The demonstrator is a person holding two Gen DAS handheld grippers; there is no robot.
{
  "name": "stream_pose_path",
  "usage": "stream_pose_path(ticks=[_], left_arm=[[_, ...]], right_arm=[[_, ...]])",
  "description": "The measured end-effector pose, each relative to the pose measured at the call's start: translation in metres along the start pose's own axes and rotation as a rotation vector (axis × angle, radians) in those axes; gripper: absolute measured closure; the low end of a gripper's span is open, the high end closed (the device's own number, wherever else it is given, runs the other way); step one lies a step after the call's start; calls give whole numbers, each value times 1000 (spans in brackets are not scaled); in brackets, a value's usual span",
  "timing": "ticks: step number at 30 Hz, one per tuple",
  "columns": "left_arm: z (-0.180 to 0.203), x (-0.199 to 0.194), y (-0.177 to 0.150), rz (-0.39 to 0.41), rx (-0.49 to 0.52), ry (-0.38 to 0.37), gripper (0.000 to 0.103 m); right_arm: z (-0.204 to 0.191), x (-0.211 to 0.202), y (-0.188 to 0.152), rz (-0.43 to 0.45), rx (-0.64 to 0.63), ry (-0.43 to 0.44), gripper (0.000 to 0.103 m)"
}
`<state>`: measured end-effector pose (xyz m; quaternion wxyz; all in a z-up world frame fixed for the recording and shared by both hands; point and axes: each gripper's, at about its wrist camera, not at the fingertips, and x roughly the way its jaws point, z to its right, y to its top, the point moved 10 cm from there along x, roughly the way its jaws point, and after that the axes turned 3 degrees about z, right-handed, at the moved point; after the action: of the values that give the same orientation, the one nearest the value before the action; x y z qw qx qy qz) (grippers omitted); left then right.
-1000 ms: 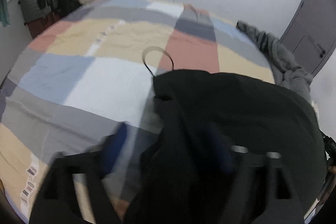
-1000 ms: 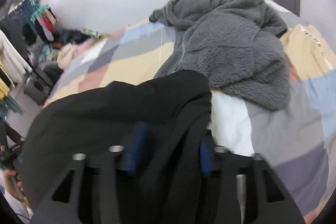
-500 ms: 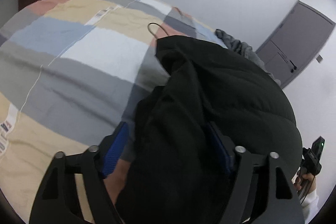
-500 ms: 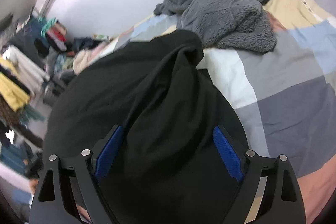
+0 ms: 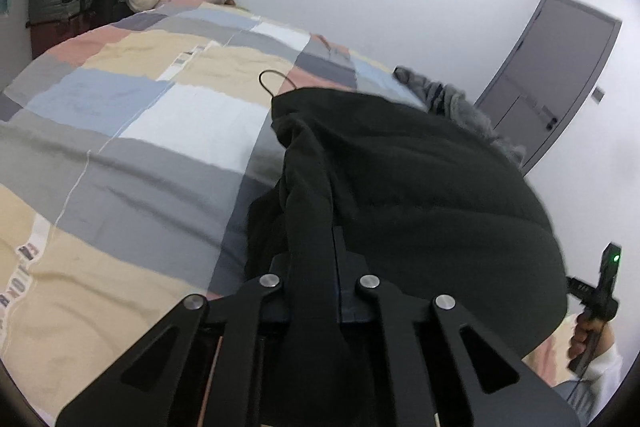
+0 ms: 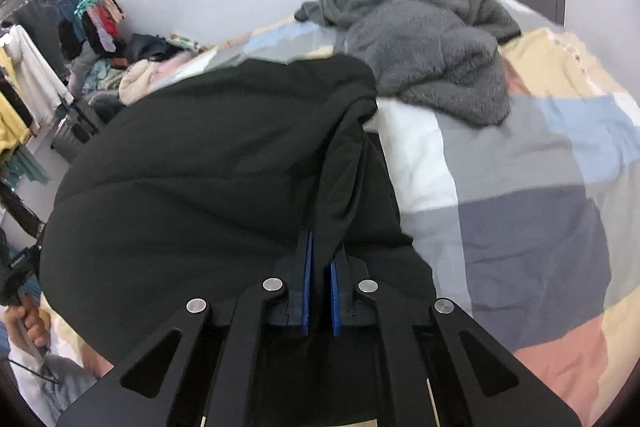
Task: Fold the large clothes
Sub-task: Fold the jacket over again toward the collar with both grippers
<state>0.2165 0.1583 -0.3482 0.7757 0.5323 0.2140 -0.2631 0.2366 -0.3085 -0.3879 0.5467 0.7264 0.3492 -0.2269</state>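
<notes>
Left wrist view: left claw point(image 5: 334, 259) just pinched onto a bunched edge of the black garment point(image 5: 420, 195), spread over the patchwork bed point(image 5: 120, 155), beside a thin wire hanger hook point(image 5: 276, 83).

Right wrist view: right claw point(image 6: 320, 279) just clamped, blue pads point(image 6: 306, 283) squeezing a fold of the same black garment point(image 6: 208, 171); grey fleece point(image 6: 424, 47) heaped behind, near.

black garment point(image 5: 420, 187): we see matt, smooth cloth
grey fleece point(image 6: 432, 43): fuzzy, rough pile
bed cover point(image 5: 120, 147): soft matt patchwork cotton, we'd say
</notes>
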Motion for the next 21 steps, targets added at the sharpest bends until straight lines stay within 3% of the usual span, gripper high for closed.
stream_pose_path(ticks=[4, 11, 13, 14, 15, 17, 18, 21], left_arm=[[-1, 10, -13, -52, 37, 61, 94], [-6, 11, -15, -68, 39, 75, 87], [-7, 6, -11, -69, 37, 93, 80], [-7, 4, -10, -68, 36, 99, 69], [-7, 1, -8, -70, 32, 103, 53], [-5, -9, -1, -55, 19, 106, 30], [-4, -16, 5, -40, 14, 116, 24], [7, -37, 22, -23, 15, 120, 24]], right_arm=[[7, 8, -9, -47, 12, -3, 99], [13, 5, -11, -51, 47, 21, 98], [13, -2, -6, -32, 63, 18, 95], [11, -5, -4, -24, 65, 20, 94], [9, -10, -2, -14, 63, 22, 87], [1, -22, 4, 15, 40, 17, 70], [-3, -26, 7, 25, 28, 19, 69], [-17, -46, 22, 59, 10, 30, 67]])
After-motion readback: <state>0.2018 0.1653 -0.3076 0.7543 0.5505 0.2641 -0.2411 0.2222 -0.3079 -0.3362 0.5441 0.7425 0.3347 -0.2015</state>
